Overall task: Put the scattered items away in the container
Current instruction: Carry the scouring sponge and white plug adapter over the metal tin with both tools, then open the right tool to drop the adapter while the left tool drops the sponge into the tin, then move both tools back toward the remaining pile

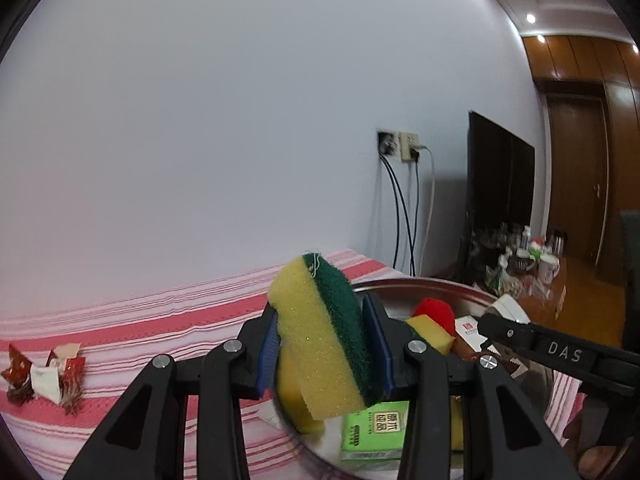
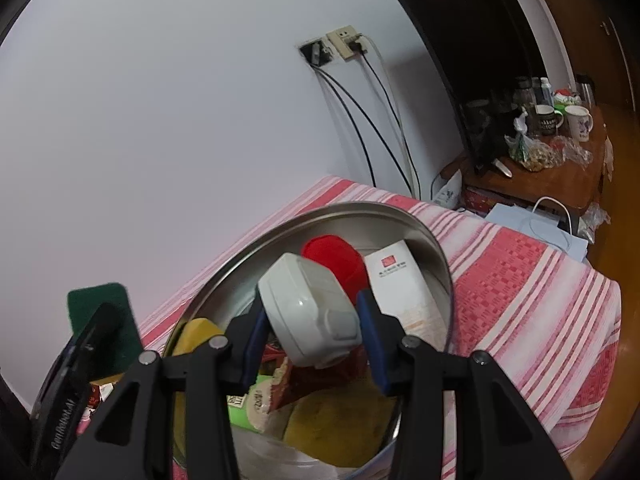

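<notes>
My left gripper (image 1: 324,332) is shut on a yellow sponge with a green scouring side (image 1: 316,340), held tilted above the left edge of a steel basin (image 1: 420,282). In the right wrist view my right gripper (image 2: 312,320) is shut on a white plastic adapter-like box (image 2: 308,312) over the same basin (image 2: 360,206). The basin holds a red round object (image 2: 336,256), a white card packet (image 2: 396,276), a green tissue pack (image 1: 376,428) and another yellow sponge (image 1: 430,332). Each view catches the other gripper: the right one (image 1: 516,332), the left one with its sponge (image 2: 100,308).
Torn red-and-white wrappers (image 1: 44,376) lie on the pink striped cloth (image 2: 520,280) left of the basin. A white wall stands close behind, with sockets and hanging cables (image 2: 348,44). At the right are a dark screen (image 2: 480,60) and a wooden side table with mugs (image 2: 560,160).
</notes>
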Demonstrator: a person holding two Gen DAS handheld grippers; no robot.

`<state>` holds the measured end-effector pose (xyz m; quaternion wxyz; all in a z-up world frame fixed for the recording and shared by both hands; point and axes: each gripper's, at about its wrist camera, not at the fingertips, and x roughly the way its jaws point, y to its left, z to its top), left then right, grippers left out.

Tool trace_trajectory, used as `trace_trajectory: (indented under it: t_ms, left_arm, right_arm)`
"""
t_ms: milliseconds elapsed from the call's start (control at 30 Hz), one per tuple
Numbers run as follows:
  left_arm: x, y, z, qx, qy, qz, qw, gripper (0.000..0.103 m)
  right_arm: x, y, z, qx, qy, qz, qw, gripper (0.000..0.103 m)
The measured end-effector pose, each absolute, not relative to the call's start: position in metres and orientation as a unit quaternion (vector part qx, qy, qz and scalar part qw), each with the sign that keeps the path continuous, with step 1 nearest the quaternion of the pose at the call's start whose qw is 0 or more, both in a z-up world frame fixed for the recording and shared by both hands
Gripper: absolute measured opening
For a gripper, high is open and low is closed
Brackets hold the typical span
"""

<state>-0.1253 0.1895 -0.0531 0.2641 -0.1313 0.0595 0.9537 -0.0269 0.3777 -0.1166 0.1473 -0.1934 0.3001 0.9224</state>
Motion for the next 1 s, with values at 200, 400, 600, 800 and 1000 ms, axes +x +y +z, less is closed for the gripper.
trace_trajectory:
  t_ms: [200,400,600,800,1000]
  left_arm:
    - [-0.125,0.194,-0.06,-0.142,0.055,0.949,0.277,0.043]
    - [-0.122,0.196,-0.059,-0.142,0.053,0.946,0.285,0.043]
    - [-0.124,0.205,-0.064,-0.154,0.063,0.942,0.292,0.063]
    - [-0.126,0.213,-0.073,-0.166,0.081,0.939,0.29,0.099]
    - [-0.12,0.188,-0.06,-0.148,0.046,0.945,0.287,0.099]
  right_arm:
    - [-0.029,0.378,-0.113,-0.205,0.285,0.924,0.151,0.06]
    - [0.0,0.374,-0.096,-0.131,0.284,0.934,0.174,0.088]
    - [0.027,0.393,-0.089,-0.085,0.323,0.919,0.207,0.089]
    - [0.03,0.405,-0.099,-0.09,0.355,0.907,0.208,0.089]
    - [0.042,0.409,-0.098,-0.068,0.37,0.899,0.224,0.094]
